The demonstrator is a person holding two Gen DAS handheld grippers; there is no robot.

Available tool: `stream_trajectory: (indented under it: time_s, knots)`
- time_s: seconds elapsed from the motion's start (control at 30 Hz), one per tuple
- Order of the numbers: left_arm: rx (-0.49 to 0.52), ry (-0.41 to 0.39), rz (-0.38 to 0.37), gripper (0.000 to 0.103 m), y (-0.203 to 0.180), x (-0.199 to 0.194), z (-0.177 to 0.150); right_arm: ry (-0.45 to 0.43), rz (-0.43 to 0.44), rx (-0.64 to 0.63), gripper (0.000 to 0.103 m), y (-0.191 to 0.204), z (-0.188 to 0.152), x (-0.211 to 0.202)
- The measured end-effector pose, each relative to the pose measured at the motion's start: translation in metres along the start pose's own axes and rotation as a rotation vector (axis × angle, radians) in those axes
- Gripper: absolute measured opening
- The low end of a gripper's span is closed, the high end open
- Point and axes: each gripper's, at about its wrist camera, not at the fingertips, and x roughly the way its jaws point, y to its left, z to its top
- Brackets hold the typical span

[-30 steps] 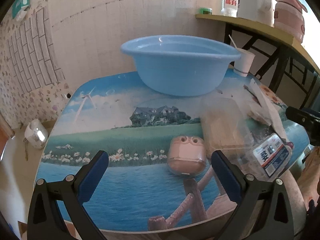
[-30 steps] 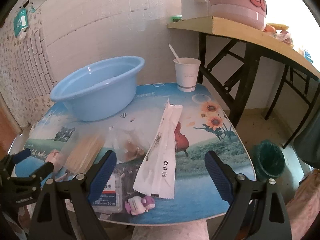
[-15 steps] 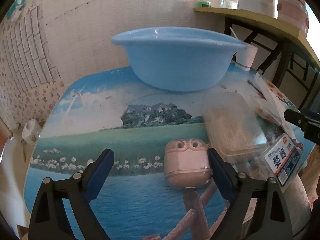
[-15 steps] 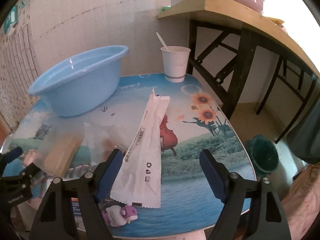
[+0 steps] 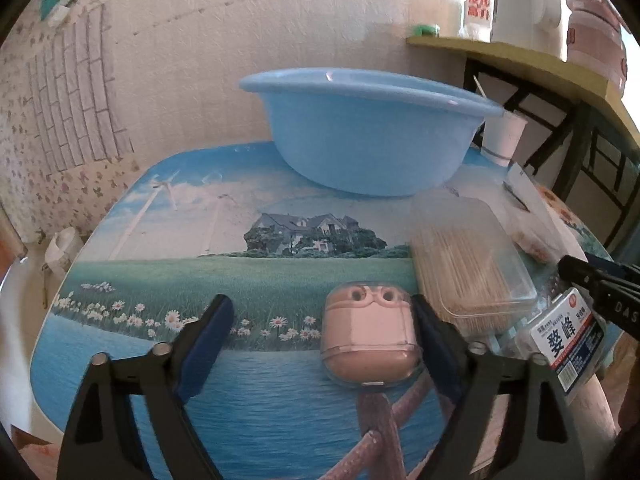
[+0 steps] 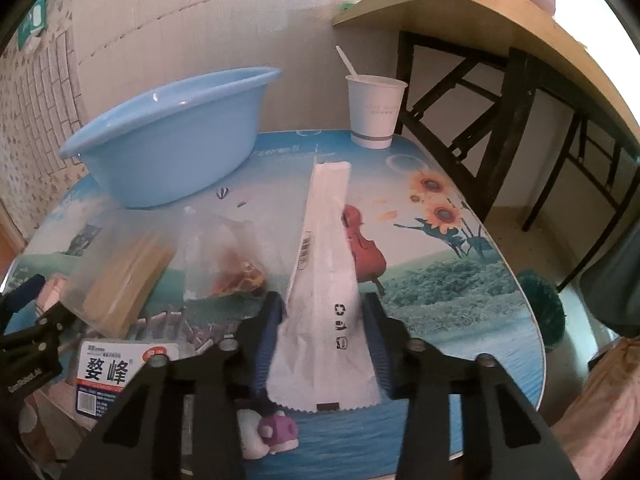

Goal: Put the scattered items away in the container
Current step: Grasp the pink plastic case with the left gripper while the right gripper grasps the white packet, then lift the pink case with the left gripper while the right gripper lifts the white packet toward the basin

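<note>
A blue basin (image 5: 372, 136) stands at the back of the picture-printed table (image 5: 168, 280); it also shows in the right wrist view (image 6: 172, 132). My left gripper (image 5: 320, 344) is open around a pink earbud case (image 5: 370, 344), whose right side touches the right finger. My right gripper (image 6: 322, 344) has closed in on both sides of a long white paper packet (image 6: 324, 296). A clear box of toothpicks (image 5: 468, 256), a labelled packet (image 6: 120, 372), a clear snack bag (image 6: 228, 256) and a small purple toy (image 6: 268, 432) lie on the table.
A paper cup with a spoon (image 6: 374, 108) stands at the table's back right. A wooden shelf on black legs (image 6: 500, 48) is behind it. A green bin (image 6: 540, 308) sits on the floor to the right. A wall is behind the basin.
Both grippers moved forward and lower. The left fingers now flank the pink case. The right jaws narrowed from wide open onto the white packet.
</note>
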Motion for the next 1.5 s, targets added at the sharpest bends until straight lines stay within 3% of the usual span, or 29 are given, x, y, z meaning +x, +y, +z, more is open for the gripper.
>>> stream_trajectory:
  time_s: [0.03, 0.07, 0.33, 0.57, 0.8, 1.5]
  knots:
    - [0.008, -0.018, -0.009, 0.054, -0.002, -0.002, -0.001, -0.003, 0.006, 0.004, 0.037, -0.001, 0.0, -0.001]
    - [0.021, -0.029, -0.029, 0.039, -0.006, -0.004, -0.002, -0.008, 0.011, 0.009, 0.037, -0.003, -0.001, -0.002]
    - [-0.023, -0.021, -0.034, 0.039, 0.004, -0.011, 0.002, -0.098, -0.003, 0.04, 0.037, -0.015, 0.008, -0.031]
    - [-0.033, -0.076, -0.017, 0.039, 0.015, -0.037, 0.009, -0.069, 0.012, 0.059, 0.037, -0.014, 0.006, -0.041]
    - [-0.045, -0.102, -0.004, 0.039, 0.027, -0.056, 0.012, -0.124, 0.017, 0.047, 0.037, -0.01, 0.006, -0.064]
    - [-0.032, -0.081, -0.028, 0.039, 0.027, -0.074, 0.006, -0.131, 0.039, 0.028, 0.037, -0.002, 0.002, -0.082]
